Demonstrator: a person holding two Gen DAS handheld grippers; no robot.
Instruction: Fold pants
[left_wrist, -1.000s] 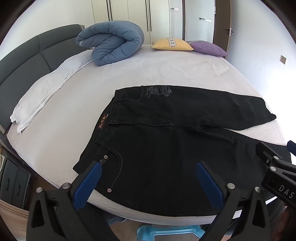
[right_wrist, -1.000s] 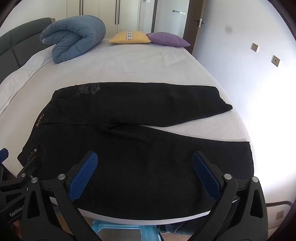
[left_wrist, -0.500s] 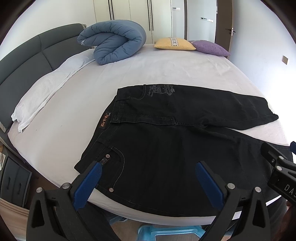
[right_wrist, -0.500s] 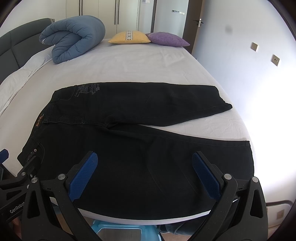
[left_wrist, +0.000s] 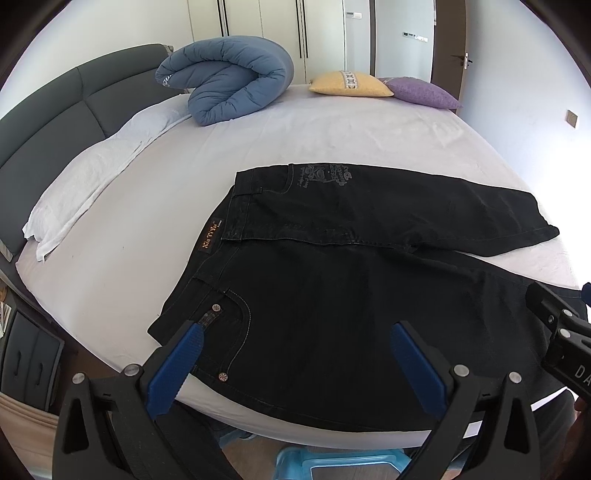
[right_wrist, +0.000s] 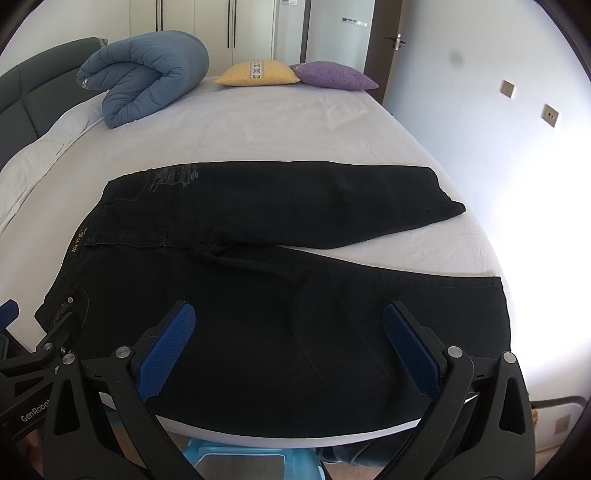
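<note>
Pants (right_wrist: 280, 295) lie flat, waistband left, legs pointing right.

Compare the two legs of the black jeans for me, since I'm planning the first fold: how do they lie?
The far leg lies wholly on the white bed sheet, and looks shorter. The near leg reaches the mattress edge, under both open grippers. Both lie flat, unfolded, splayed apart.

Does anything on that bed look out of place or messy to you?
Mostly tidy. The black jeans lie flat with legs splayed apart, the near leg running along the bed's edge. The blue duvet sits loosely rolled near the headboard. Nothing looks spilled or damaged.
</note>
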